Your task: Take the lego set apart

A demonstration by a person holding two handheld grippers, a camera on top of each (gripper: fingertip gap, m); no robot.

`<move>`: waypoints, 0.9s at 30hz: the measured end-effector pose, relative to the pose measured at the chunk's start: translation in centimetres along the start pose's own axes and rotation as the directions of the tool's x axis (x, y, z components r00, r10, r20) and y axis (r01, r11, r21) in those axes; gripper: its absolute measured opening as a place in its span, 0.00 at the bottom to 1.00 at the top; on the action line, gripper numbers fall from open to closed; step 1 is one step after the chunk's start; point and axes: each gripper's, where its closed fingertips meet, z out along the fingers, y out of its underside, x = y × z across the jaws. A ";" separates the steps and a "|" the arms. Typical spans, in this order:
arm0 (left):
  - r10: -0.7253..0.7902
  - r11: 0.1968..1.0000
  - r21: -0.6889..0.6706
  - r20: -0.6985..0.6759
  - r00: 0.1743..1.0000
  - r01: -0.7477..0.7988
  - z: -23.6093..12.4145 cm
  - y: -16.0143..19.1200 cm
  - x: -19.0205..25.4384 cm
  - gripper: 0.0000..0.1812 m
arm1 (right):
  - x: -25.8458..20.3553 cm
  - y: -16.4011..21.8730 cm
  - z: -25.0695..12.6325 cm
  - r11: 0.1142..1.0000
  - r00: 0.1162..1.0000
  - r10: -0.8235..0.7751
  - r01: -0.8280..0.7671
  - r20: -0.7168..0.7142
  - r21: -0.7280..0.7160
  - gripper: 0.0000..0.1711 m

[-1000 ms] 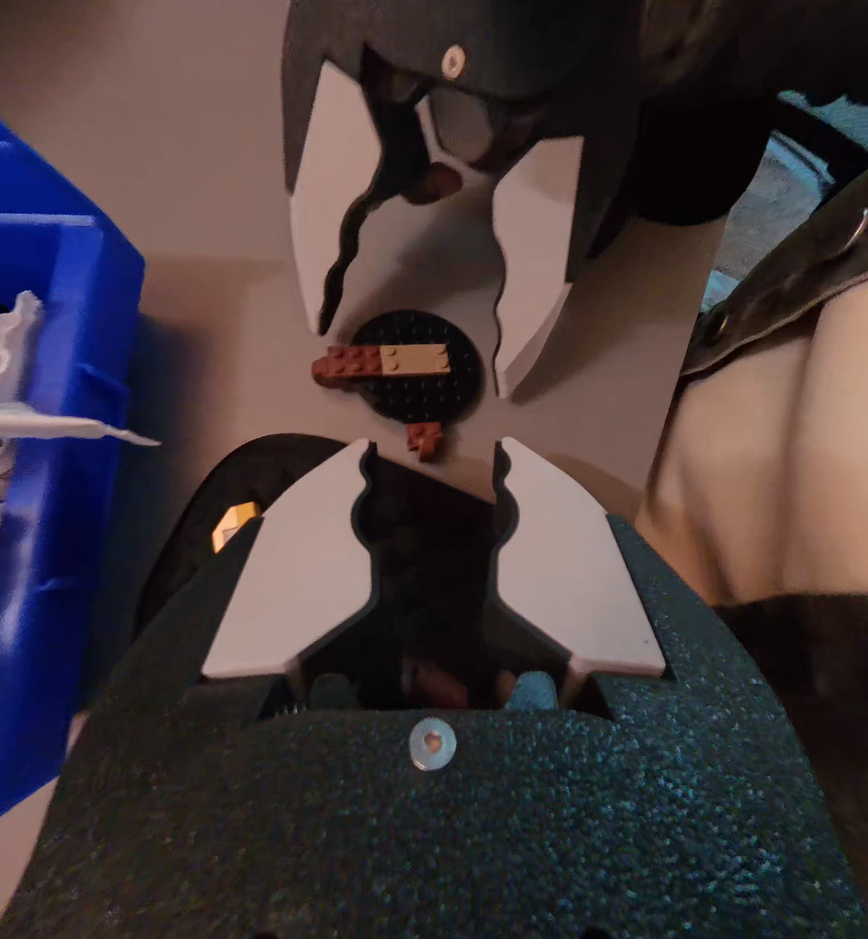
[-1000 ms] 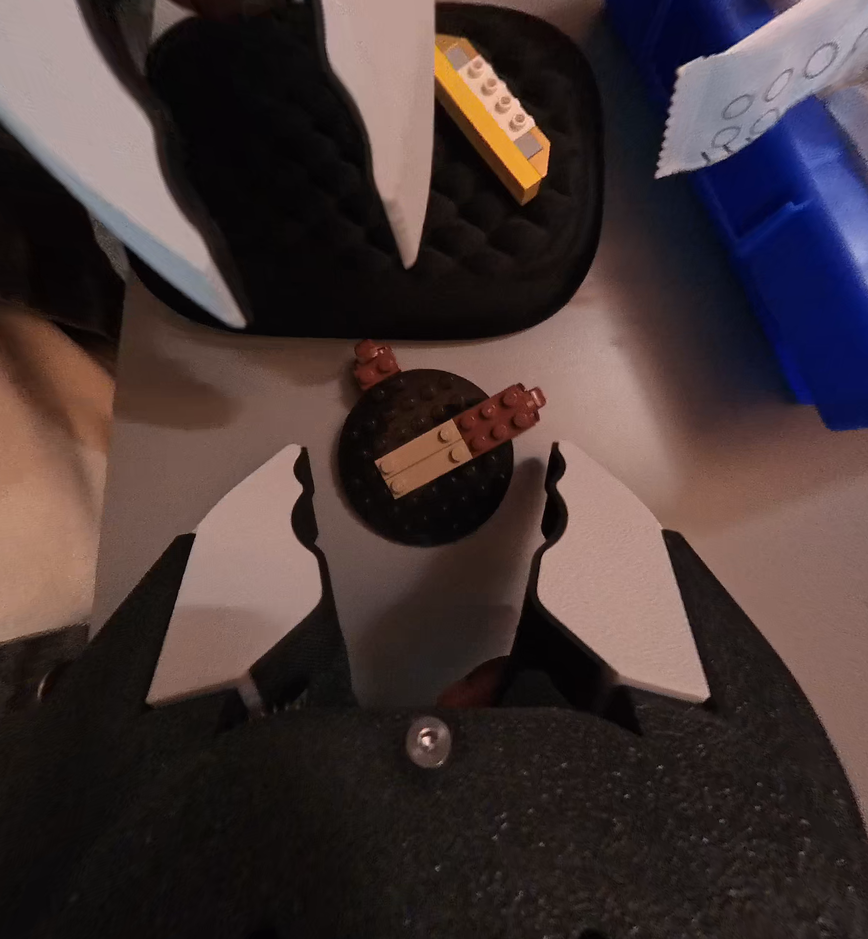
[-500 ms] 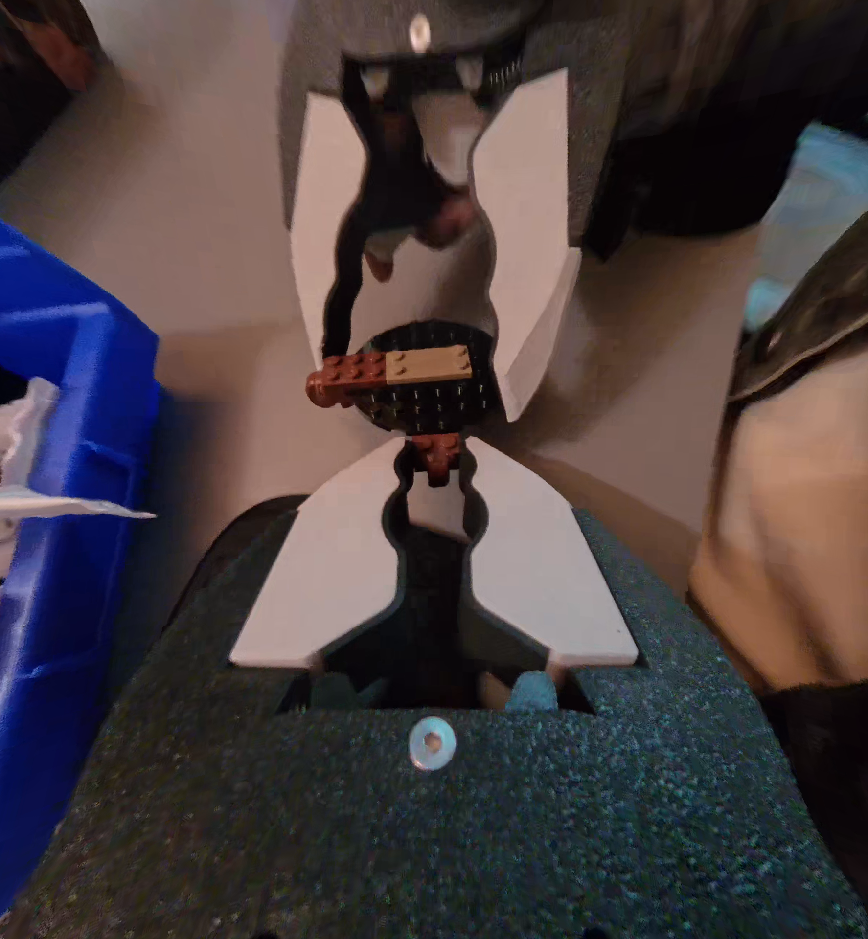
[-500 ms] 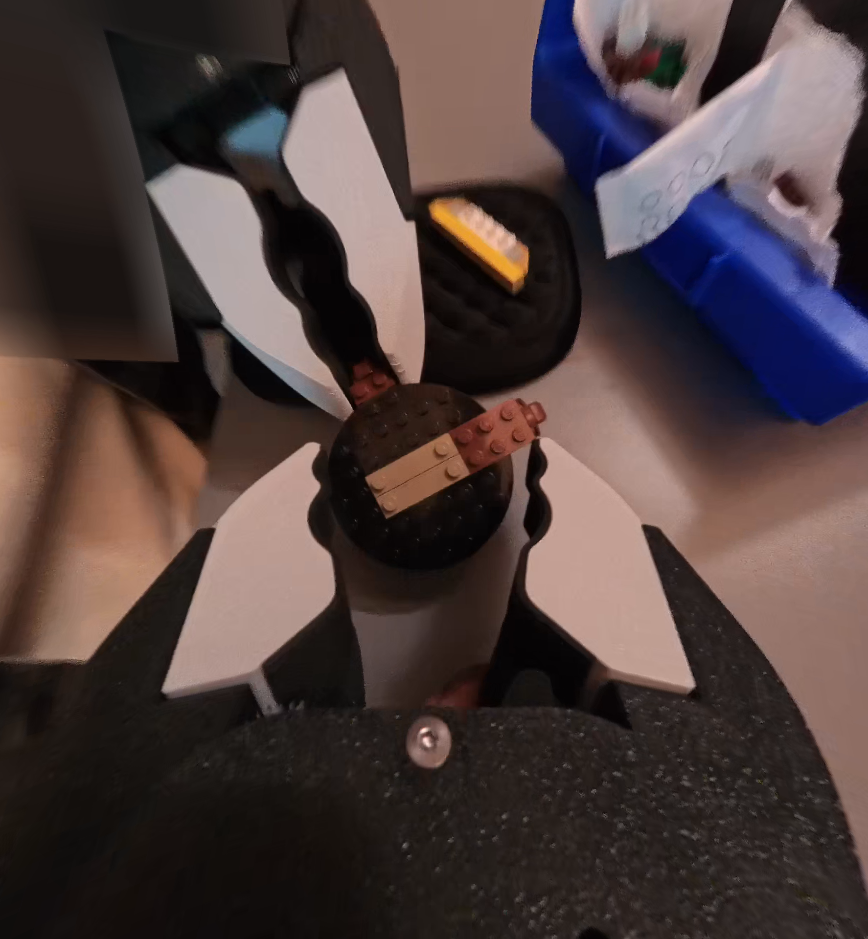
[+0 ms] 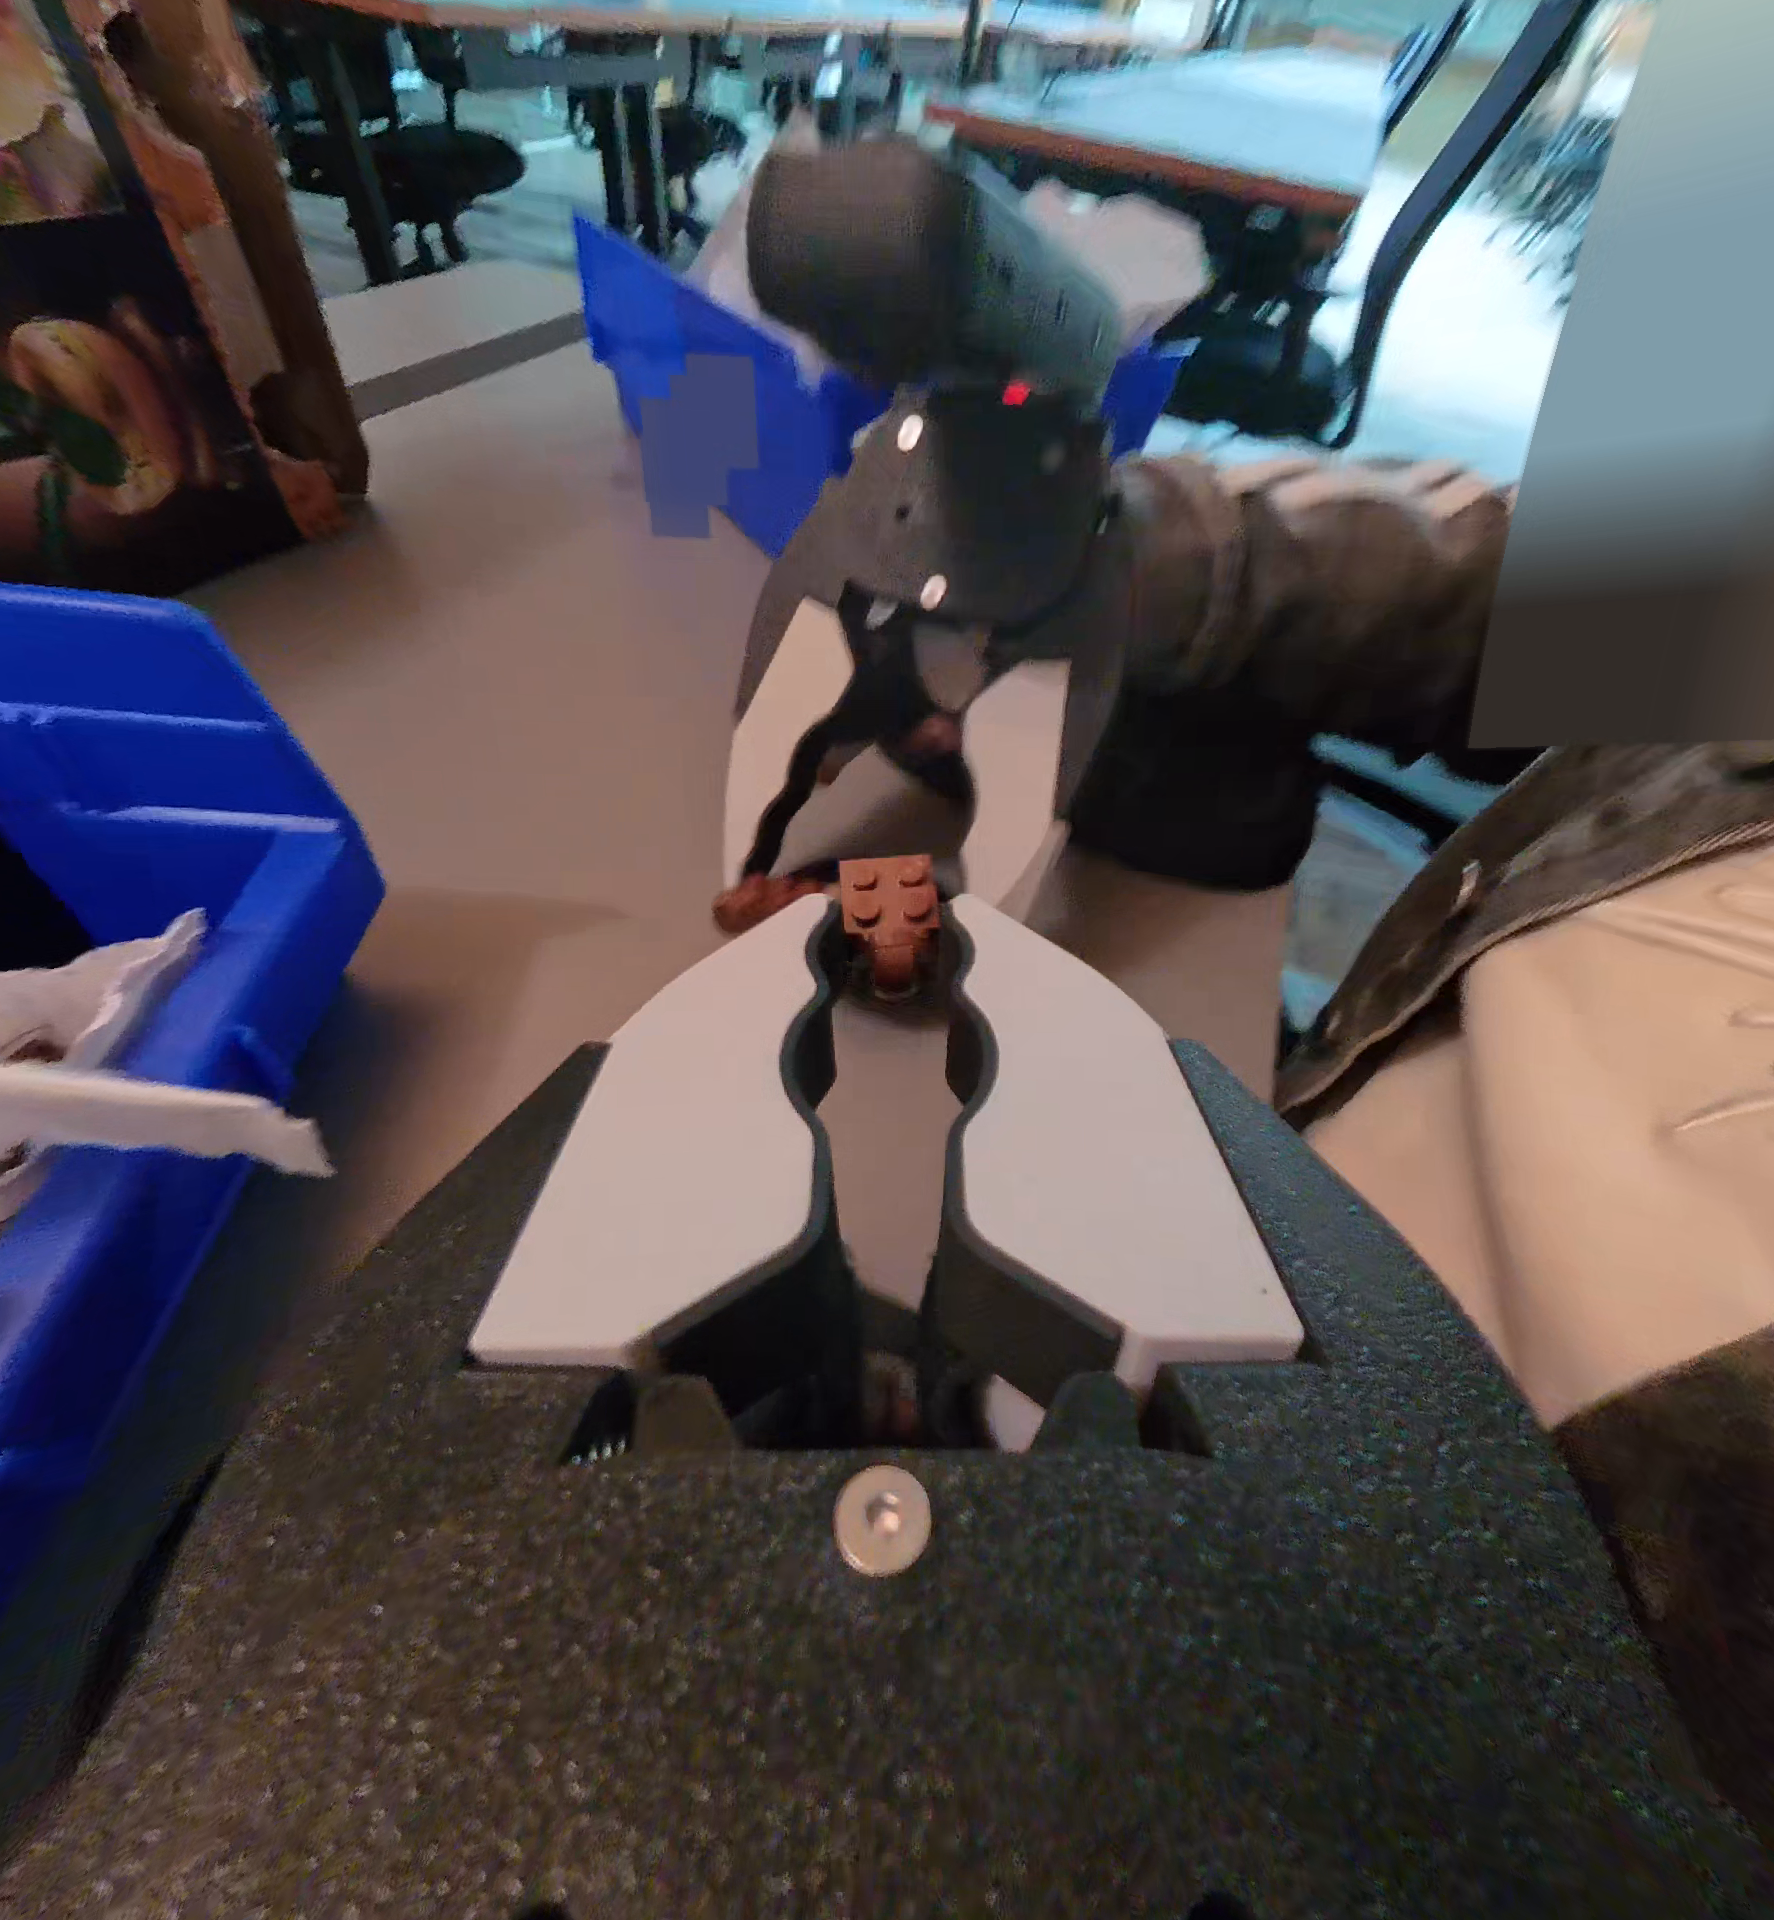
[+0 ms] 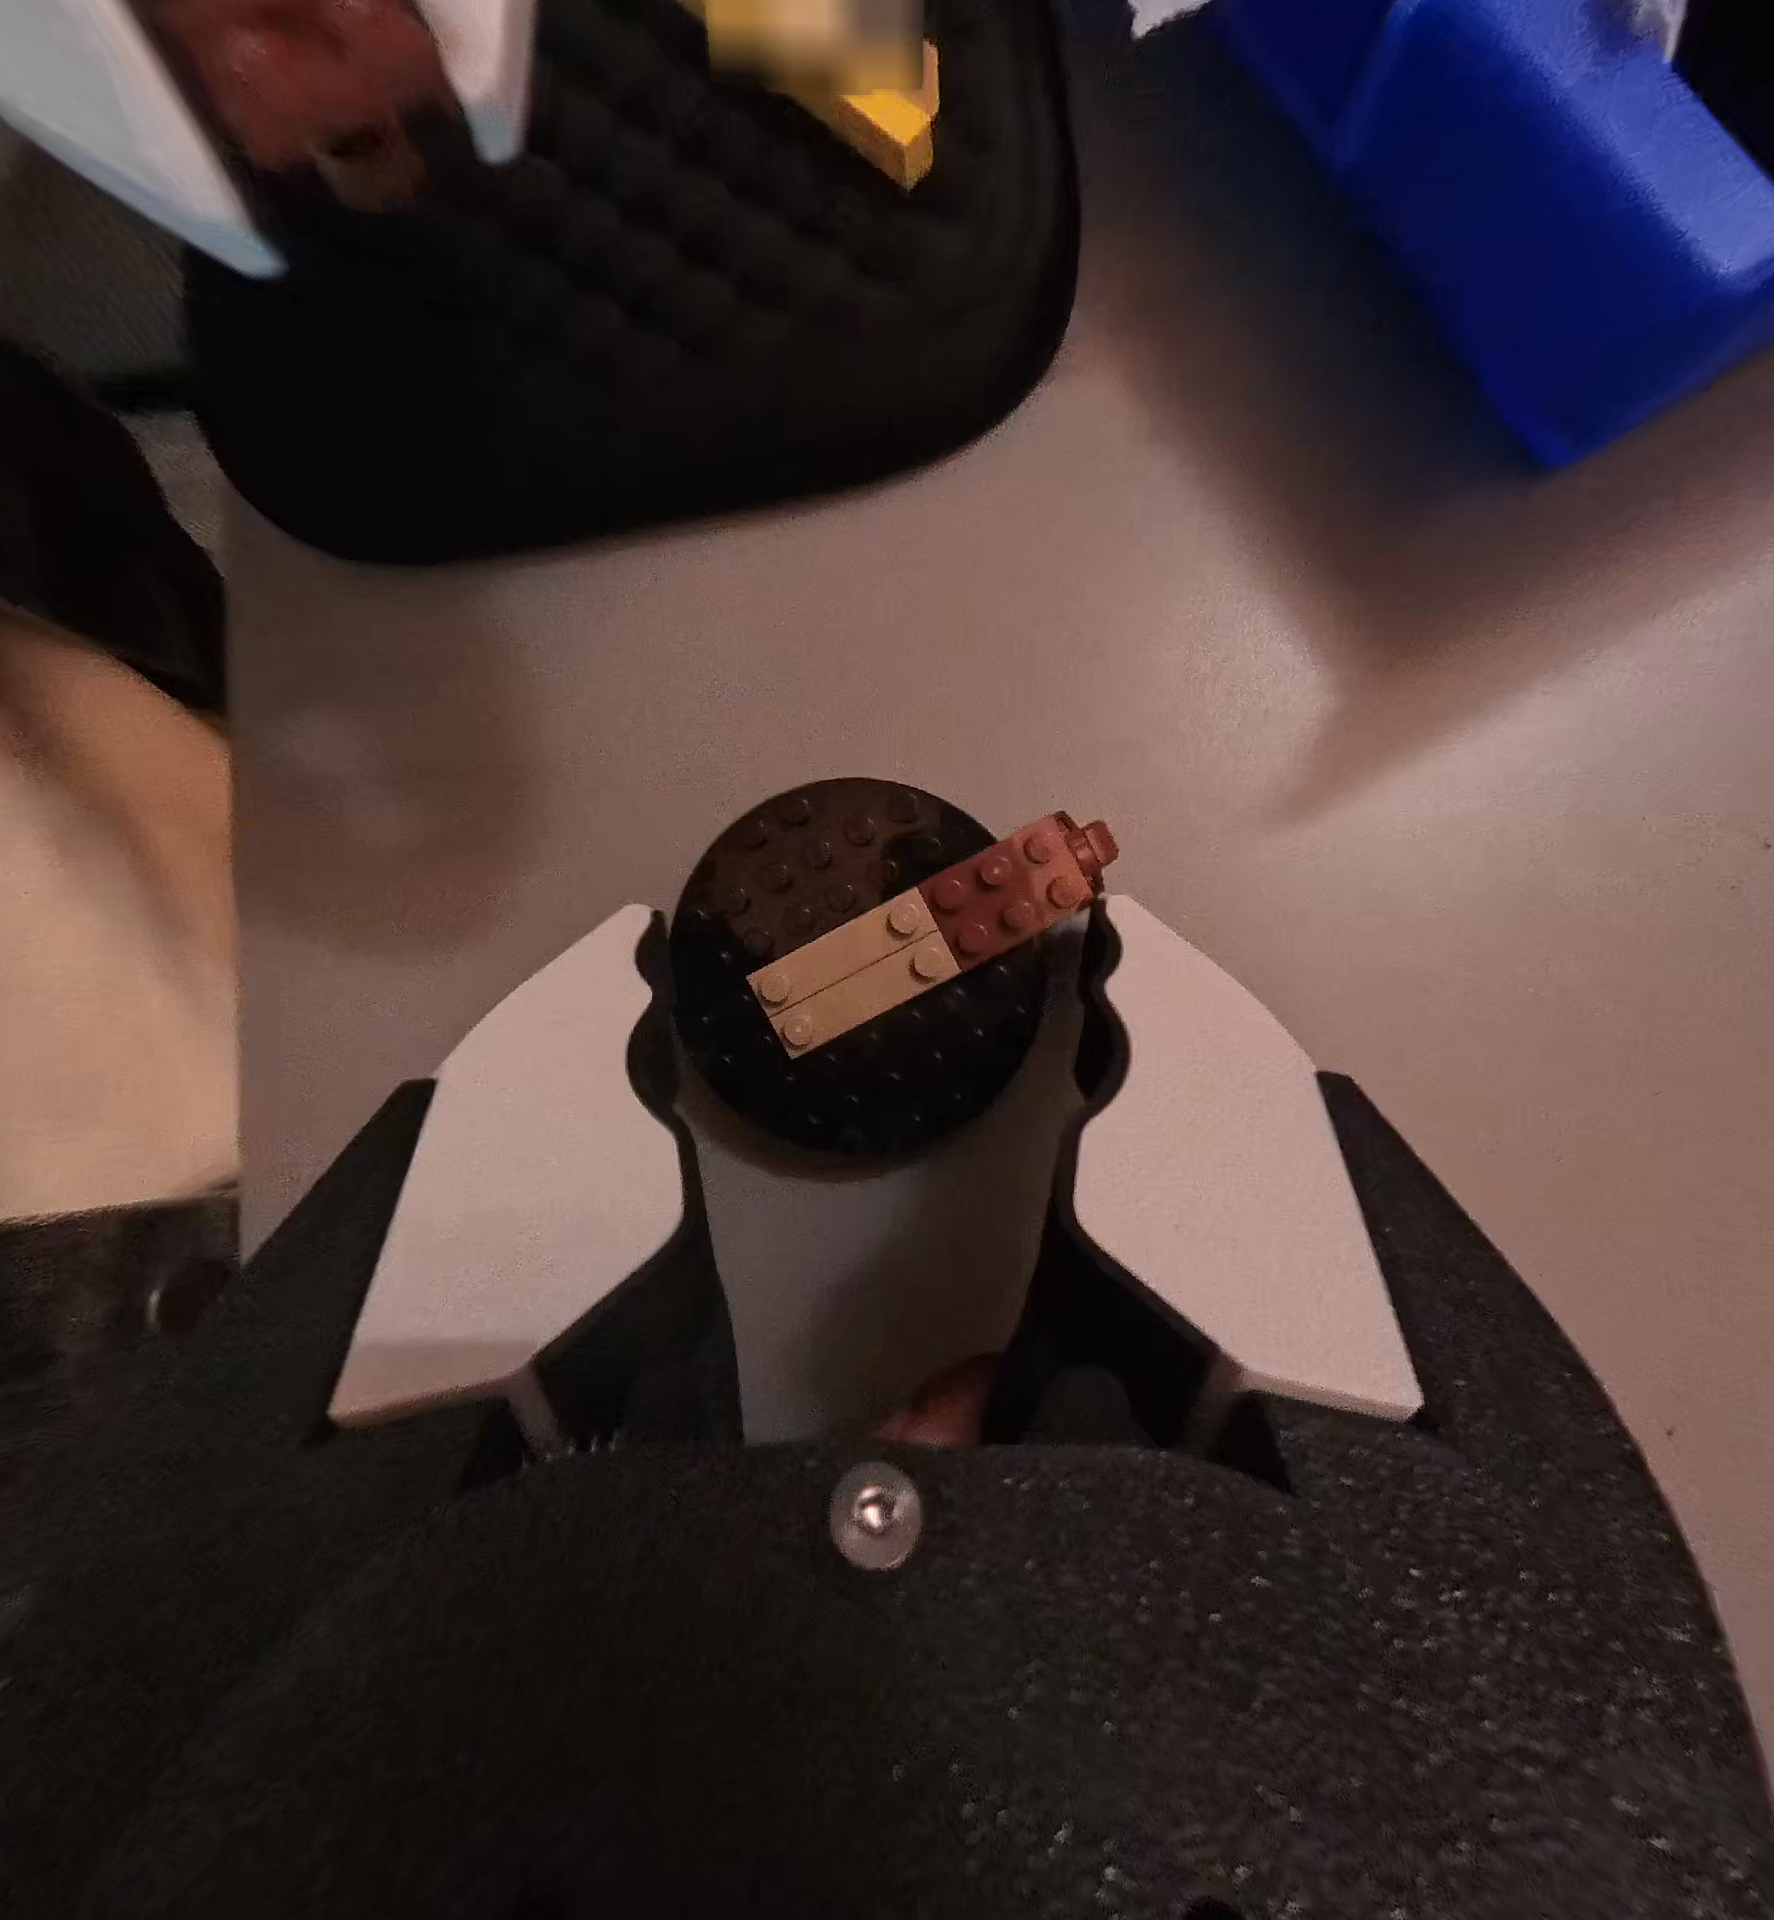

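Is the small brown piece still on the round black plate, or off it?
Off. The left gripper pinches the small brown piece, and the round black plate shows only tan and brown plates.

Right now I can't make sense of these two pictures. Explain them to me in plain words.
There is no robot here. A person holds a hand-held gripper in each hand, and each one carries a camera that looks forward along its own jaws.

In the left wrist view, the left gripper has its jaws shut on a small brown lego piece. The other gripper shows blurred beyond it.

In the right wrist view, the right gripper clamps a round black plate by its edges. A tan strip and a brown strip are still stuck on top of the plate.

On the grey table lie a black padded mat with a yellow brick on it, and a blue bin.
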 end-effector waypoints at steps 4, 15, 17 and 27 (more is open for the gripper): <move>-0.106 0.991 0.068 -0.113 0.988 0.114 0.1 -1.1 0.8 0.09 | 0.3 -0.4 -0.3 0.999 0.999 -0.039 0.040 -0.033 0.026 0.52; -0.263 0.965 -0.101 -0.444 0.856 0.244 0.0 -1.2 4.1 0.09 | -7.0 -8.9 -7.5 0.550 0.651 -0.685 0.757 -0.327 0.354 0.14; -0.271 0.962 -0.121 -0.476 0.836 0.244 0.2 -1.3 4.5 0.09 | -7.5 -9.1 -7.0 0.511 0.607 -0.719 0.792 -0.338 0.335 0.14; -0.264 0.961 -0.074 -0.546 0.795 0.268 -0.4 -2.7 4.7 0.12 | -7.3 -9.5 -7.2 0.534 0.660 -0.640 0.750 -0.393 0.389 0.07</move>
